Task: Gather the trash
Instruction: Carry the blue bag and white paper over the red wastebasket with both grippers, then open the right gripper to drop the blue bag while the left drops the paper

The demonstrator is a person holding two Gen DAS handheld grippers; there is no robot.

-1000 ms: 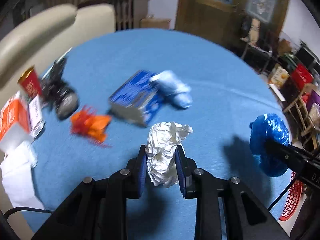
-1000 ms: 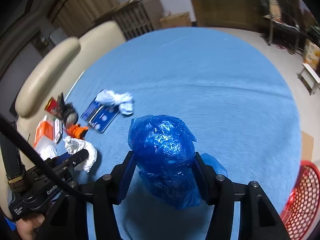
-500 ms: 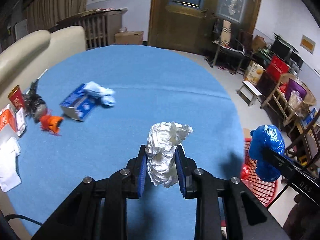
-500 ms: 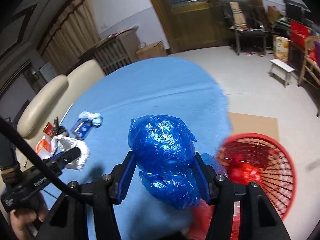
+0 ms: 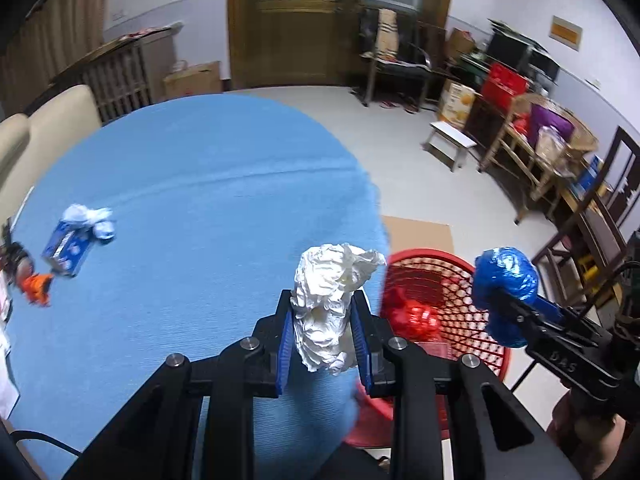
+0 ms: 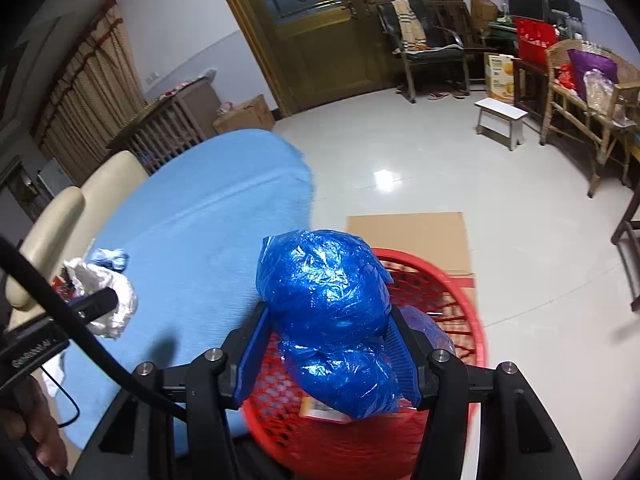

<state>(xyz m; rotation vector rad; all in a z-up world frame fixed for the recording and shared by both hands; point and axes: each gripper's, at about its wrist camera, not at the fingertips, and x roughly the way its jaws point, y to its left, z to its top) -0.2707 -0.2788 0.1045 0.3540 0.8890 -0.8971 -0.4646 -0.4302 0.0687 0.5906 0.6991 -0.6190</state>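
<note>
Basket (image 6: 460,292) rim lies under blue bag (image 6: 328,300) (beside table edge (image 6: 308,184)).

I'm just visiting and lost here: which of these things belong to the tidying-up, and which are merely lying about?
Part of the job:
- crumpled white paper, in the left fingers
- blue plastic bag, in the right fingers
- red basket
- blue box and orange scrap on the table

Just lying about:
- white stool
- flat cardboard
- chair

We see dim, even indoor light. A white glare patch sits on the floor (image 6: 383,179). Fisheye bending curves the walls, with black vignette at the corners. Motion blur smears the basket (image 6: 472,320) rim and the tablecloth (image 5: 200,208) edge. The bag (image 6: 324,280) glints.
</note>
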